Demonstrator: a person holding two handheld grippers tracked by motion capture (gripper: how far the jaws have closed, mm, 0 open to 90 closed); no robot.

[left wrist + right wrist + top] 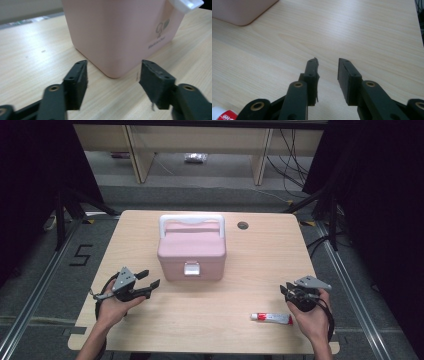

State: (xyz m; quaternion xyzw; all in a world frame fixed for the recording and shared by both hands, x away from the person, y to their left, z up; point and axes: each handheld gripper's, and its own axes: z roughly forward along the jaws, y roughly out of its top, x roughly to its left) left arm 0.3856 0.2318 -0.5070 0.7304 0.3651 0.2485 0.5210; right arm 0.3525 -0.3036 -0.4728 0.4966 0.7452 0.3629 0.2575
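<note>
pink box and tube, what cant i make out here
- pink box: contents hidden by the shut lid, high view; top cut off by the edge, left gripper view.
- Print on the box side: too small to read, left gripper view.
- tube: label too small, high view; cut off at the corner, right gripper view.

Even overhead light falls on the worktop (pixel 210 320), bright against black surroundings on both sides. Shadows stay soft and short. Up close, the near jaws blur, and the pink box (pixel 117 32) looks slightly hazy.
</note>
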